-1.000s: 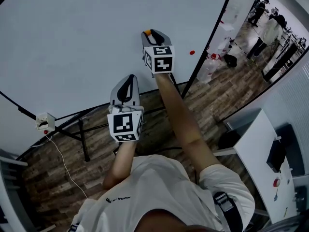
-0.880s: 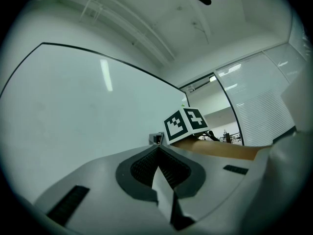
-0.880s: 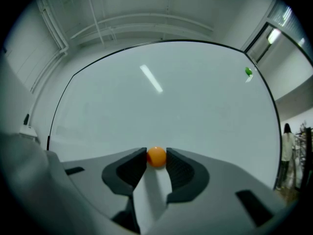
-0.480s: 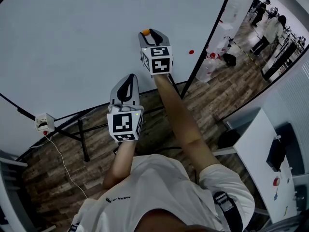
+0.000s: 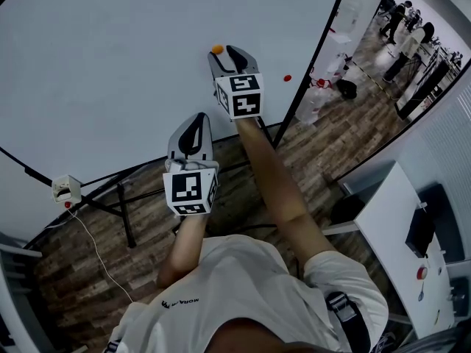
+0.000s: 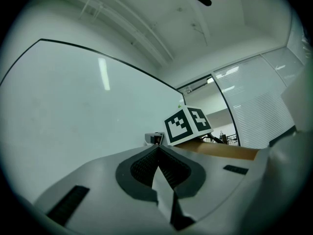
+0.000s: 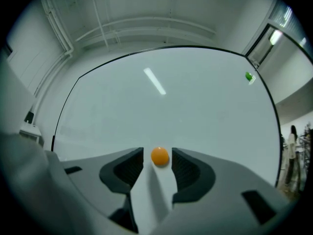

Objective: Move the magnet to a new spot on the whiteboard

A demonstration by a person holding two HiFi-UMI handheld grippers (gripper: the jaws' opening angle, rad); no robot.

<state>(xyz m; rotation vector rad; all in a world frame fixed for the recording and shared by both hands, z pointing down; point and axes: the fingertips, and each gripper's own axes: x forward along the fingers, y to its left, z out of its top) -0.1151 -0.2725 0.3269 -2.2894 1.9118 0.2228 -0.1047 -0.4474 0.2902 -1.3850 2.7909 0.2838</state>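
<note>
Leftmost, the left gripper has its jaws pressed together on nothing. Rightward, the right gripper's jaws have just been opening and stand wide. The orange magnet sits untouched between their tips, low on the whiteboard, toward its right edge.

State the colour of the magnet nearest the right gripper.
The magnet is orange, clearest in the right gripper view.
</note>
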